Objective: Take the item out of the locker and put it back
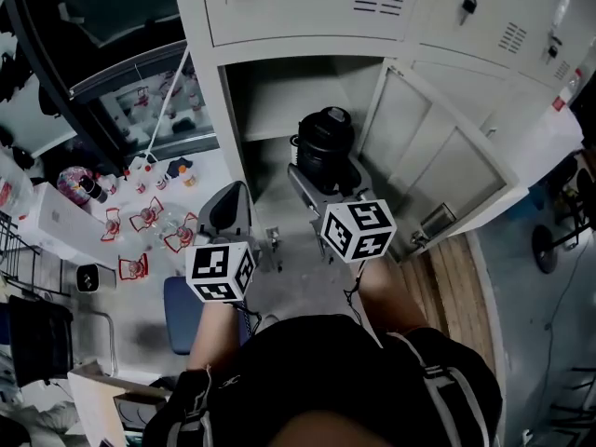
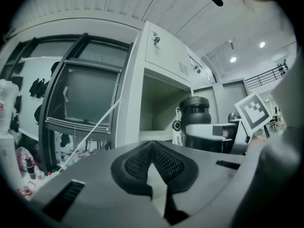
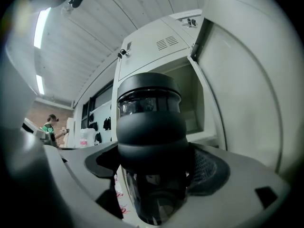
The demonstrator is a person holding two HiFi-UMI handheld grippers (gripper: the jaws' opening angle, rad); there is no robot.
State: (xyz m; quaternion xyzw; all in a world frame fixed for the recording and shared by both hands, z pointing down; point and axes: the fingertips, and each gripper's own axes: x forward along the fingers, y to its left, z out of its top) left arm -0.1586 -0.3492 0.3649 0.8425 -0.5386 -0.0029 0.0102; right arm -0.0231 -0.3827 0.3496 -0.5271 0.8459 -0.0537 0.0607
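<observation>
The grey locker (image 1: 307,7) stands straight ahead of both tools. One compartment (image 1: 279,101) is open, and its door (image 1: 438,156) is swung out to the right of the right hand-held gripper (image 1: 326,182). This gripper is closed on the black bottle (image 1: 325,142). In its own view the two jaws press from both sides on the bottle (image 3: 149,122), about at its wide black collar. The bottle stands upright between them, at the mouth of the compartment. Whether it is going out or coming in, I cannot say from this moment alone. The left hand-held gripper (image 2: 153,148) is to the left of the right one and nearer to the person. Its jaws are together and nothing is between them.

To do this step well, I think the hold should be firm and the bottle vertical, because it is tall and could tip in the jaws. The path should go through the middle of the opening, away from the door on the right and the frame on the left. The jaws should part only when the bottom rests flat on the compartment floor.
</observation>
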